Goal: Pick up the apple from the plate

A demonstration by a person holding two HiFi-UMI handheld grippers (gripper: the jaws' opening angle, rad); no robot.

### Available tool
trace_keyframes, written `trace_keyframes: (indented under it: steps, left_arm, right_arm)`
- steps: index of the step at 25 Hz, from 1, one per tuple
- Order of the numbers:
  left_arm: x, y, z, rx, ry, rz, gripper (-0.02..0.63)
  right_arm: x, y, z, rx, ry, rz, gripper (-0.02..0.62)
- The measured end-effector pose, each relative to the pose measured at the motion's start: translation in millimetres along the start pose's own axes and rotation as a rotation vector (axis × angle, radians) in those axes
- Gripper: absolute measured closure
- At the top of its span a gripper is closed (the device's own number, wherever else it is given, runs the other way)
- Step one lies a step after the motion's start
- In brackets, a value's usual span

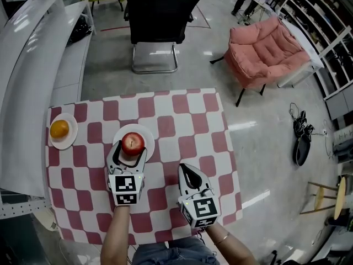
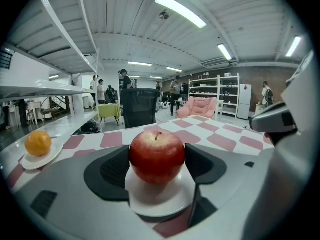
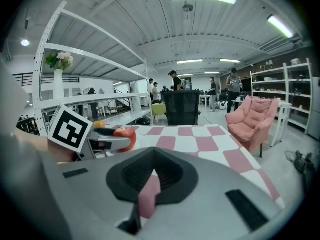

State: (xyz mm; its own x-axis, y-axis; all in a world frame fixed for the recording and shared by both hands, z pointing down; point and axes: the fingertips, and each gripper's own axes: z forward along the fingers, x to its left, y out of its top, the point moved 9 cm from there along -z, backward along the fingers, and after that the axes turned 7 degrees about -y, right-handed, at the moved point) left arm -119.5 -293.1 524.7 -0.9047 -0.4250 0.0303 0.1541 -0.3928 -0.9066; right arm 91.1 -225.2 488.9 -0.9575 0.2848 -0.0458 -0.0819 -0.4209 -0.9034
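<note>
head view / left gripper [image 1: 131,151]: at the near rim of the plate [image 1: 148,133], jaws spread to either side of the apple [image 1: 132,143].
head view / apple: red, upright on the small white plate, left of centre on the pink-and-white checked cloth [image 1: 182,120].
head view / right gripper [image 1: 191,173]: low over the cloth, right of the plate and nearer the person, well apart from the apple.
head view / other: orange [image 1: 59,128] on a second plate [image 1: 69,142] at the cloth's left edge; black office chair [image 1: 160,10] and pink armchair [image 1: 267,48] on the floor beyond.
left gripper view / jaws: wide apart, apple sits between the dark pads [image 2: 112,171], stem up, still on its plate. Pads stand close on both sides; no squeeze visible.
right gripper view / jaws: closed together, nothing in them, only a sliver of pink cloth shows behind the pads.
right gripper view / background: left gripper's marker cube [image 3: 70,128] at left, with the apple just beyond it.
</note>
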Motion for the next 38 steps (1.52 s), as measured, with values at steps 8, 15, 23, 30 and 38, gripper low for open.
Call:
trace_keyframes:
  steps: [8,15,23,30,38]
  left_arm:
    - [1,3,6,-0.013,-0.005,-0.009,0.272]
    - [-1,13,-1,-0.049,-0.005,0.001,0.273]
    - [-2,30,-22,-0.096,0.008,0.014,0.273]
    - [-1,41,-46,-0.137,0.024,0.017,0.273]
    - [-4,48,-78,-0.164,0.047,0.011,0.272]
  right_arm:
    - [-2,-2,3,0.005,-0.003,0.001,0.584]
    - [1,1,0,-0.003,0.000,-0.002,0.585]
    - [11,9,-10,-0.029,0.012,-0.012,0.584]
    - [24,14,-20,-0.063,0.027,-0.020,0.585]
    - [37,22,-38,-0.103,0.044,-0.019,0.586]
